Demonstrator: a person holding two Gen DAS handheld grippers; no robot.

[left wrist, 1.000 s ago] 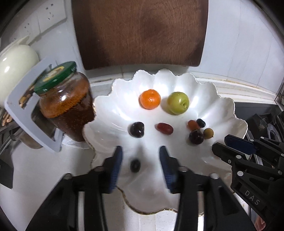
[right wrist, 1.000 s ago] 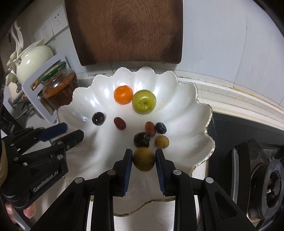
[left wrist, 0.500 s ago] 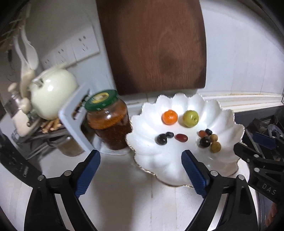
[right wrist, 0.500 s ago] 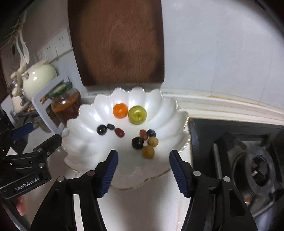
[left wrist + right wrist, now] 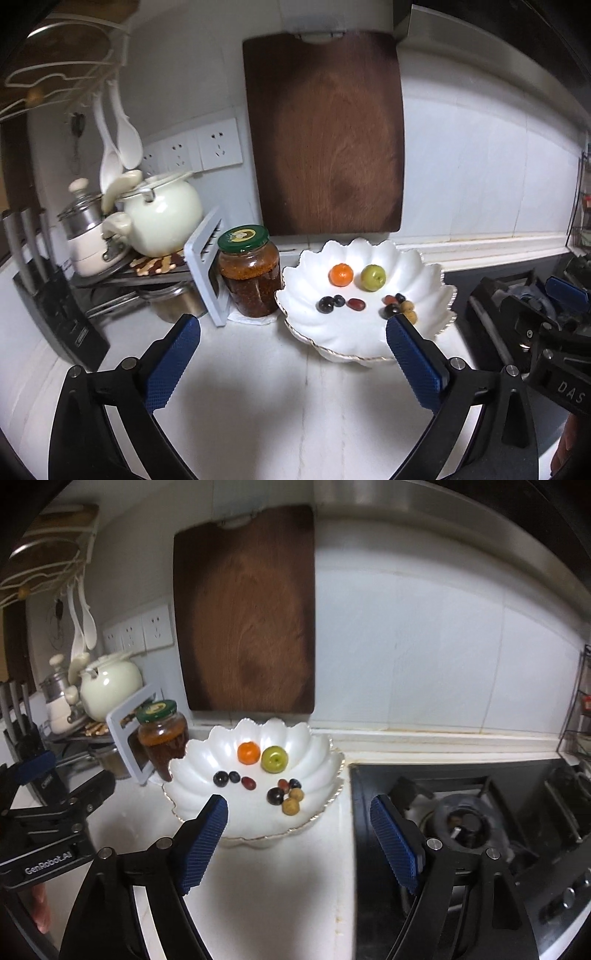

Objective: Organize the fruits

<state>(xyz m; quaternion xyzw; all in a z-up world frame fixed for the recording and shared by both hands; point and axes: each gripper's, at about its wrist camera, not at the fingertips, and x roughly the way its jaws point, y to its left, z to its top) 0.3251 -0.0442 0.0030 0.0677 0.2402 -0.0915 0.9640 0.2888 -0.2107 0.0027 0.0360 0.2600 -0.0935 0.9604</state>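
both grippers have pulled back and up from the white scalloped porcelain bowl since a second ago, leaving behind the small dark berry and the round tan fruit they were holding. the left gripper has its blue-padded jaws opening to their widest, nothing between them but bare white counter. the right gripper is opening too, wide and empty, framing the bowl's near rim.

left to right in the bowl lie a dark round plum touching a small blue-black berry, a red oval date, an orange mandarin and a green apple behind them, then a tight cluster of small dark, red and tan fruits.

the sorting looks close to done, with like fruits grouped. to finish well, each gripper should probably retreat clear of the rim without brushing the bowl, since round fruit rolls at a nudge.

the left view alone shows the green-lidded glass jar of brown preserve standing clear just beside the bowl; the right view alone shows the black gas hob close on the bowl's other side.
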